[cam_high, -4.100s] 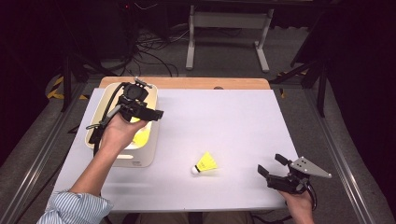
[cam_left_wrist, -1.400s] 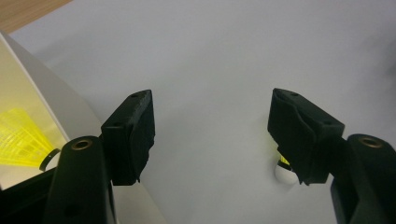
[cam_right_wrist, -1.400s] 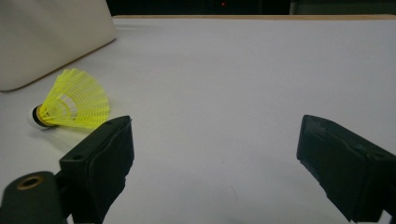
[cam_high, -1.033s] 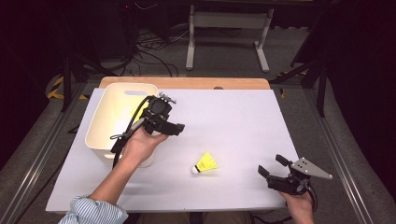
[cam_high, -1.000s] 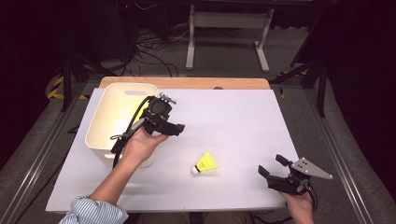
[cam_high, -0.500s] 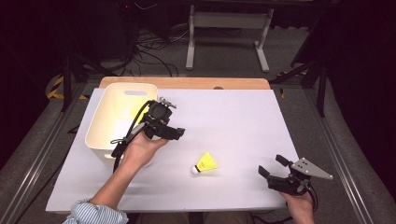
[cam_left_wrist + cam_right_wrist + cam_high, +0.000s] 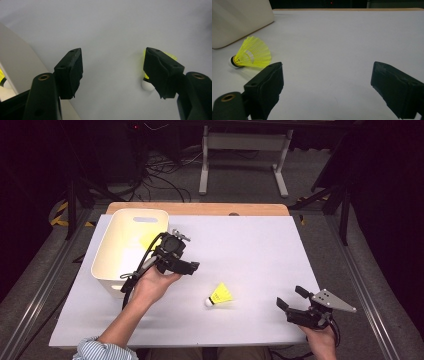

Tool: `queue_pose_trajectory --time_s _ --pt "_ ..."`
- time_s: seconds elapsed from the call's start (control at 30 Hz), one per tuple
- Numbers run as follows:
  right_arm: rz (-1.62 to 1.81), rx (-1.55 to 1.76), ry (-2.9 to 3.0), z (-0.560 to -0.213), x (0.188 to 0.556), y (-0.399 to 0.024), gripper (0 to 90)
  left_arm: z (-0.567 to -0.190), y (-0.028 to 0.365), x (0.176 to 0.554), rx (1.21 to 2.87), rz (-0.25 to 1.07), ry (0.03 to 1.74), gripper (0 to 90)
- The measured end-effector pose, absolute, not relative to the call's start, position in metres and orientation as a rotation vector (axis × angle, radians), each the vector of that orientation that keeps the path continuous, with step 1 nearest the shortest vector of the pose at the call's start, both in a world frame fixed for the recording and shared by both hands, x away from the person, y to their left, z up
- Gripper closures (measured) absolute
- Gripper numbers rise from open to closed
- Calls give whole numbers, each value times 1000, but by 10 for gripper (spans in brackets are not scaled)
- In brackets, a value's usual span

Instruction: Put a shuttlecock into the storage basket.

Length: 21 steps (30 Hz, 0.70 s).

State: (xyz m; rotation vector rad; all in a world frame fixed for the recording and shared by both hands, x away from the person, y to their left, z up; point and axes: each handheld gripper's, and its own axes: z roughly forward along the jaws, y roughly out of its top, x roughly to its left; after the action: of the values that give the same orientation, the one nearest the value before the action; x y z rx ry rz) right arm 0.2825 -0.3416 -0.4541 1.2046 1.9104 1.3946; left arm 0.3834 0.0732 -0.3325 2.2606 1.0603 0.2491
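Note:
A yellow shuttlecock point(image 7: 220, 295) with a white cork lies on its side on the white table point(image 7: 250, 245). My left gripper point(image 7: 191, 266) hovers to its upper left, beside the cream bin point(image 7: 107, 270), open and empty. In the left gripper view the shuttlecock point(image 7: 147, 84) lies partly hidden behind one jaw of the left gripper point(image 7: 112, 72). My right gripper point(image 7: 290, 296) rests near the table's front right corner, open and empty. The right gripper view has the shuttlecock point(image 7: 253, 56) off to the left, beyond the right gripper point(image 7: 327, 85). A second yellow shuttlecock point(image 7: 148, 240) lies inside the bin.
The bin's wall point(image 7: 20, 65) stands close to the left gripper. A wooden edge point(image 7: 200, 208) runs along the table's far side. Metal rails flank the table, with a stand and cables point(image 7: 165, 167) on the floor beyond.
The left gripper has come away from above the bin, rightward and nearer, toward the shuttlecock on the table. The right gripper has stayed still.

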Motion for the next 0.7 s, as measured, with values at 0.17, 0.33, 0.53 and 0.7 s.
queue_pose_trajectory --time_s 0.17,0.33,0.53,0.7 --pt "1395 1205 1911 -454 283 -341 121 -335 72 381 2265 247 1057 331" --pt "1396 1206 1912 -454 282 -341 121 -338 71 378 2267 241 1048 331" --pt "1397 1207 1913 -454 282 -341 121 -343 69 375 2275 232 1046 331" --pt "1397 1207 1913 -454 282 -341 121 -346 68 374 2278 221 1041 331"
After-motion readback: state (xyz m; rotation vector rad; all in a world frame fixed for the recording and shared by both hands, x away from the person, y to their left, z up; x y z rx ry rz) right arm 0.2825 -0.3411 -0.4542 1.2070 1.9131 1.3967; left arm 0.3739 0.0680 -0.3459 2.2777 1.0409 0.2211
